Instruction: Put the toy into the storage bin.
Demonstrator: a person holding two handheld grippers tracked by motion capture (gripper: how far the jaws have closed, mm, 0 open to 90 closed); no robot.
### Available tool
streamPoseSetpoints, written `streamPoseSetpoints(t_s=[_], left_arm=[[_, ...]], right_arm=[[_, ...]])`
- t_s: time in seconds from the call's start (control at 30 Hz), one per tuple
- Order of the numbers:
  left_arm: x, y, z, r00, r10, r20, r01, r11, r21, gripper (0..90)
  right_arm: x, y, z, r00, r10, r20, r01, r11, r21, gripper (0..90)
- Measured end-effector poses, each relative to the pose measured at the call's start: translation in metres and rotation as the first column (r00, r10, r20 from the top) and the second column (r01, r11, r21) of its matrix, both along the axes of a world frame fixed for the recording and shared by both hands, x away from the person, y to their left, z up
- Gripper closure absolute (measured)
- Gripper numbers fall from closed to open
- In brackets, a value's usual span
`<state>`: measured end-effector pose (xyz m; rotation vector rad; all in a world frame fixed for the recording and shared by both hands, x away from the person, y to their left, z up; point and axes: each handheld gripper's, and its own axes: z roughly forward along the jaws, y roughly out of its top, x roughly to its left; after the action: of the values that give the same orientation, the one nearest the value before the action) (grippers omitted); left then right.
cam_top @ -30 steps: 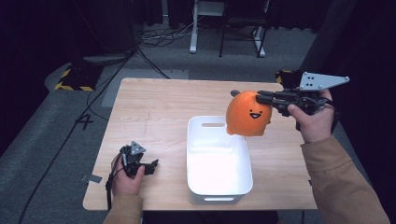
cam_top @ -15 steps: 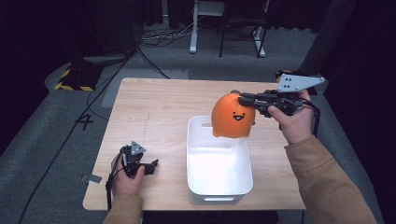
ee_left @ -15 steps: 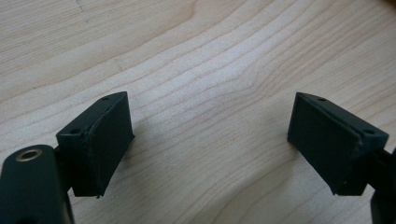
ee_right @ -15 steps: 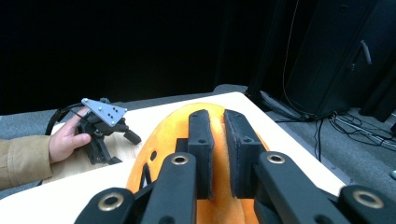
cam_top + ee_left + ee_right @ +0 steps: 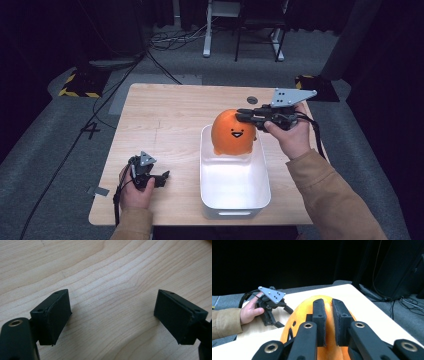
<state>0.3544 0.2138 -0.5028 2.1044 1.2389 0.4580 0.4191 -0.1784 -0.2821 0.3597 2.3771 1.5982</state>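
Note:
An orange plush toy (image 5: 233, 132) with a small smiling face hangs over the far end of a white bin (image 5: 234, 192). My right gripper (image 5: 245, 117) is shut on the top of the toy. In the right gripper view the jaws pinch a fold of the orange plush toy (image 5: 329, 315), with my right gripper (image 5: 329, 322) nearly closed on it. My left gripper (image 5: 162, 177) rests on the wooden table (image 5: 165, 120) at the front left, open and holding nothing. Its fingers (image 5: 56, 315) stand wide apart over bare wood, my left gripper (image 5: 112, 317) close to the surface.
The white bin stands on the table's front right part. A small dark round mark (image 5: 252, 100) sits on the table behind the toy. Chair legs (image 5: 240, 45) and cables (image 5: 165, 40) lie on the floor beyond the table.
My right gripper has carried the orange plush toy left and down, from beside the bin to over its far end. The left gripper has stayed put.

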Motion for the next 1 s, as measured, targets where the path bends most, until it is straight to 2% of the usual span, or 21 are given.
streamPoseSetpoints(t_s=[0.13, 0.3, 0.67, 0.77, 1.0], left_arm=[[0.0, 0.0, 0.0, 1.0, 0.0, 0.001, 0.0, 1.0, 0.0, 14.3], [0.0, 0.0, 0.0, 1.0, 0.001, 0.001, -0.001, 1.0, 0.002, 14.3], [0.0, 0.0, 0.0, 1.0, 0.002, 0.001, -0.002, 1.0, 0.001, 14.3], [0.0, 0.0, 0.0, 1.0, 0.001, 0.001, -0.001, 1.0, 0.0, 14.3], [0.0, 0.0, 0.0, 1.0, 0.0, 0.0, 0.0, 1.0, 0.0, 14.3]], right_arm=[[0.0, 0.008, -0.008, 0.9998, 0.014, -0.01, -0.014, 1.0, -0.013, 82.1], [-0.001, 0.021, -0.024, 0.9988, 0.034, -0.035, -0.036, 0.998, -0.057, 82.1], [-0.001, 0.031, -0.049, 0.996, 0.035, -0.082, -0.045, 0.991, -0.127, 81.6], [-0.002, 0.037, -0.058, 0.9947, 0.035, -0.096, -0.051, 0.986, -0.16, 81.5], [-0.001, 0.042, -0.068, 0.9909, 0.033, -0.13, -0.062, 0.973, -0.222, 81.0]])
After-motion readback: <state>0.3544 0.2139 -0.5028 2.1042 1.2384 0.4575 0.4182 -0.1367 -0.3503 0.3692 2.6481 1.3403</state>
